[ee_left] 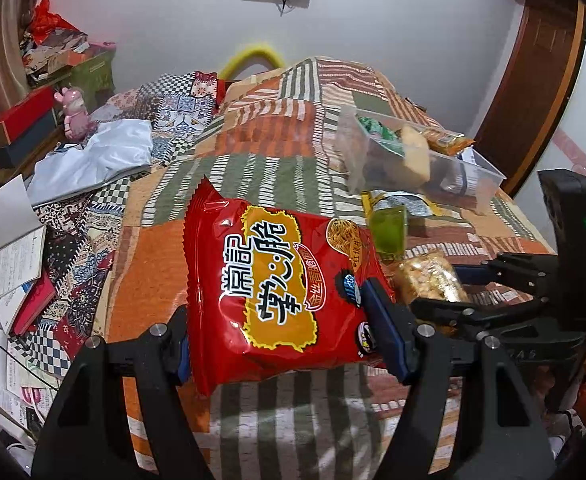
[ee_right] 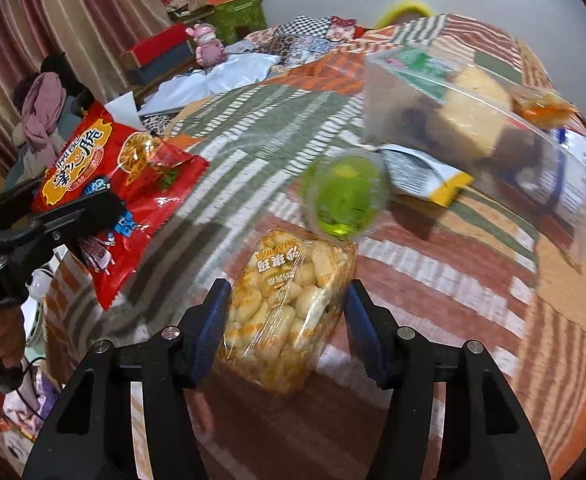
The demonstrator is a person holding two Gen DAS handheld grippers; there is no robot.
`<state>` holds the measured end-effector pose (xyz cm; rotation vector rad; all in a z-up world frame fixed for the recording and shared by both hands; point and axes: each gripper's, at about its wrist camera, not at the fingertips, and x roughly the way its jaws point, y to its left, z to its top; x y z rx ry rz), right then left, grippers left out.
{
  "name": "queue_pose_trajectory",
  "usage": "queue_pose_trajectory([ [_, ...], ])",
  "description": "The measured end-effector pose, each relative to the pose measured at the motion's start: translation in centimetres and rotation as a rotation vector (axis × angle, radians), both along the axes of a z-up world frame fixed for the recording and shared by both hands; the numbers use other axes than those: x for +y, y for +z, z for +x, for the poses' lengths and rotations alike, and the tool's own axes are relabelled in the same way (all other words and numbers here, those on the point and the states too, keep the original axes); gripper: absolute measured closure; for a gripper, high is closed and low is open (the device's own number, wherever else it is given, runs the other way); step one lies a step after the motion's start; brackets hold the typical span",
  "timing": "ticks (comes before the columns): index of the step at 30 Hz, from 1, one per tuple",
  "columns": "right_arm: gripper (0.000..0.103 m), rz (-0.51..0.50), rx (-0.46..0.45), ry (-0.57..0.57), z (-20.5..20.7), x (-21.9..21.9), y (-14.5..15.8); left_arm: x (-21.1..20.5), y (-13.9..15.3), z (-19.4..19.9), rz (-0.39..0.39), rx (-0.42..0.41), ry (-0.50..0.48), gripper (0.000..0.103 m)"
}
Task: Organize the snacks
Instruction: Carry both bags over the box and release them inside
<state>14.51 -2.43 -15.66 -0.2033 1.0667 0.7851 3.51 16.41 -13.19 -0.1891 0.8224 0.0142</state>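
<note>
My left gripper (ee_left: 281,328) is shut on a red noodle-snack bag (ee_left: 277,288) and holds it above the patchwork quilt (ee_left: 253,168); the bag also shows in the right wrist view (ee_right: 125,184). My right gripper (ee_right: 287,320) is shut on a clear bag of puffed snacks (ee_right: 289,308), also seen in the left wrist view (ee_left: 429,276). A green jelly cup (ee_right: 345,196) lies just beyond it. A clear plastic box (ee_left: 417,156) holding several snacks stands farther right, also in the right wrist view (ee_right: 473,120).
A white and yellow packet (ee_right: 425,180) lies by the box. White cloth (ee_left: 93,156), a pink figurine (ee_left: 75,114), books and papers (ee_left: 13,264) crowd the left side. A wooden headboard (ee_left: 533,80) stands at the right.
</note>
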Motion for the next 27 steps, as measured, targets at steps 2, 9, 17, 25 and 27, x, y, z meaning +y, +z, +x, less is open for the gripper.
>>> queue_pose_trajectory([
  [2,0.049,0.008,-0.004,-0.021,0.1,-1.1,0.4,-0.4,0.2,0.2,-0.004,-0.003,-0.006,0.033],
  [9,0.049,0.052,-0.032,-0.106,0.9,-5.7,2.4,-2.1,1.2,1.6,-0.013,-0.022,-0.031,0.033],
  [17,0.049,0.120,-0.101,-0.186,2.3,-9.8,5.4,-4.4,3.4,4.2,-0.019,-0.061,-0.060,0.033],
  [25,0.050,0.167,-0.157,-0.245,5.1,-11.3,7.5,-6.5,5.0,8.4,-0.034,-0.073,-0.073,0.033],
  [27,0.050,0.174,-0.167,-0.261,5.9,-11.6,7.8,-6.9,5.2,9.6,-0.034,-0.077,-0.077,0.033],
])
